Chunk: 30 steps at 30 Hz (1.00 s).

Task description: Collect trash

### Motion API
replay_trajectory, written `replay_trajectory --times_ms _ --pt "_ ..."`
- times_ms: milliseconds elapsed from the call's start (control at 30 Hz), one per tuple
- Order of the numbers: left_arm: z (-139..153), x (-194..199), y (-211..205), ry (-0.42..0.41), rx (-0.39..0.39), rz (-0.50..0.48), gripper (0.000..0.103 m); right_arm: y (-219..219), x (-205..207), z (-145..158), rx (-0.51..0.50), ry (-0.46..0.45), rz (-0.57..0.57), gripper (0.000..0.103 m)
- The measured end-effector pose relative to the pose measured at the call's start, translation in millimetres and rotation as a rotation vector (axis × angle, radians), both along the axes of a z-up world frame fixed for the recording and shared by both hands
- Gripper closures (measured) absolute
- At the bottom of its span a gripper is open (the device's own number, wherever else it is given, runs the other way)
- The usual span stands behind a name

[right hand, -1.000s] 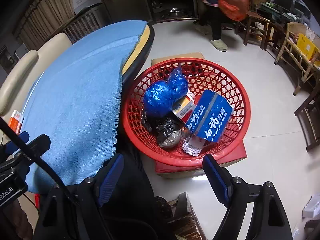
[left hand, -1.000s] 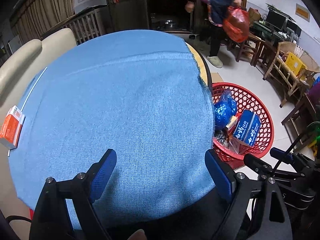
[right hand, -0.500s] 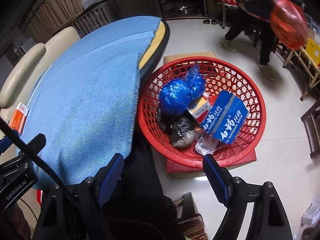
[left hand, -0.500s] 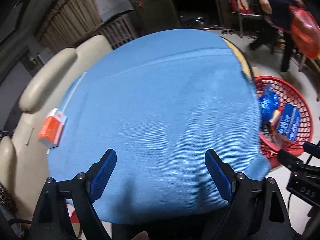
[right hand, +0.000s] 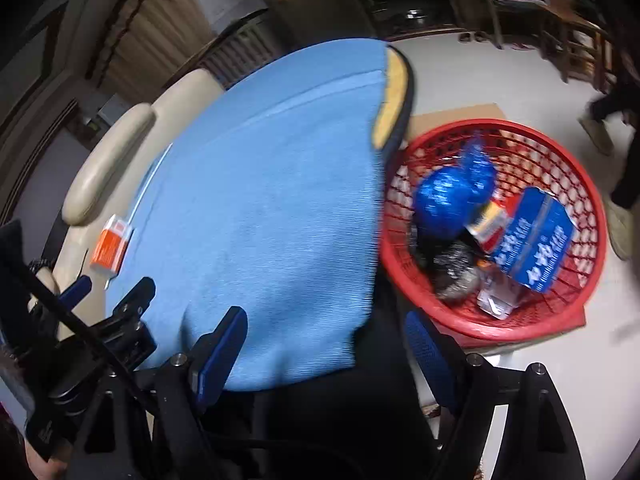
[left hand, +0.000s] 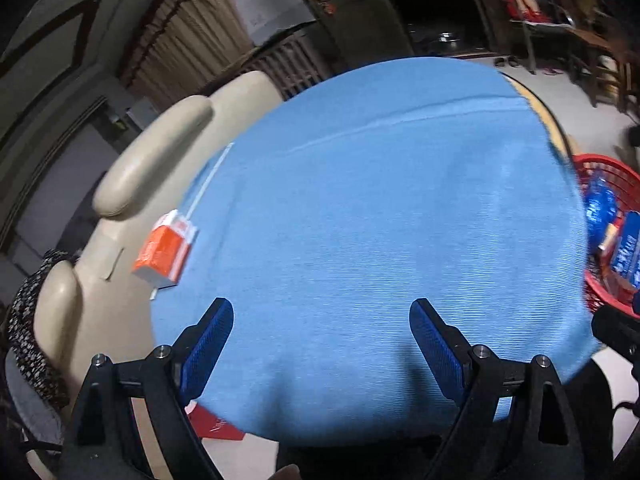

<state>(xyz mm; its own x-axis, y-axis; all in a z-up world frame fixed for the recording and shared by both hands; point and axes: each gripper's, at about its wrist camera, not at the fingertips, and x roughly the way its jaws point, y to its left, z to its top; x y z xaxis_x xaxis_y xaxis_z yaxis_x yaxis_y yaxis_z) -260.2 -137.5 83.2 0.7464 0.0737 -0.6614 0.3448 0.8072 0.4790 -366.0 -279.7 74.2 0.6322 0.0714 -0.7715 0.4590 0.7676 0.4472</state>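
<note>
1. My left gripper (left hand: pixel 322 344) hangs over the near edge of the tabletop (left hand: pixel 380 208), jaws spread wide, holding nothing.
2. My right gripper (right hand: pixel 326 354) sits off the tabletop's right near edge, jaws likewise wide and empty.
3. An orange-and-white carton (left hand: pixel 166 250) lies at the tabletop's left edge, half over the cloth's border, beside a cream padded sofa (left hand: pixel 152 160).
4. The cloth (right hand: pixel 260 208) is blue, ribbed knit; at the far right edge it leaves a yellow strip of the round top bare.
5. On the floor by the right edge, a red plastic lattice basket (right hand: pixel 560 320) holds a knotted blue bag (right hand: pixel 444 196), a blue box (right hand: pixel 532 240), a dark crumpled bag and small packets.
</note>
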Motion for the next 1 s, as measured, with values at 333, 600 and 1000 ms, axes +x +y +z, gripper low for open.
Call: replay_trajectory --times_ms 333,600,1000 --pt "4 14 37 -0.023 -0.004 0.142 0.013 27 25 6 -0.001 -0.024 0.08 0.019" --pt "2 14 35 -0.016 -0.006 0.138 0.013 29 29 7 -0.002 -0.031 0.088 0.019" --pt "11 5 16 0.057 -0.11 0.021 0.013 8 5 17 -0.124 -0.018 -0.039 0.019"
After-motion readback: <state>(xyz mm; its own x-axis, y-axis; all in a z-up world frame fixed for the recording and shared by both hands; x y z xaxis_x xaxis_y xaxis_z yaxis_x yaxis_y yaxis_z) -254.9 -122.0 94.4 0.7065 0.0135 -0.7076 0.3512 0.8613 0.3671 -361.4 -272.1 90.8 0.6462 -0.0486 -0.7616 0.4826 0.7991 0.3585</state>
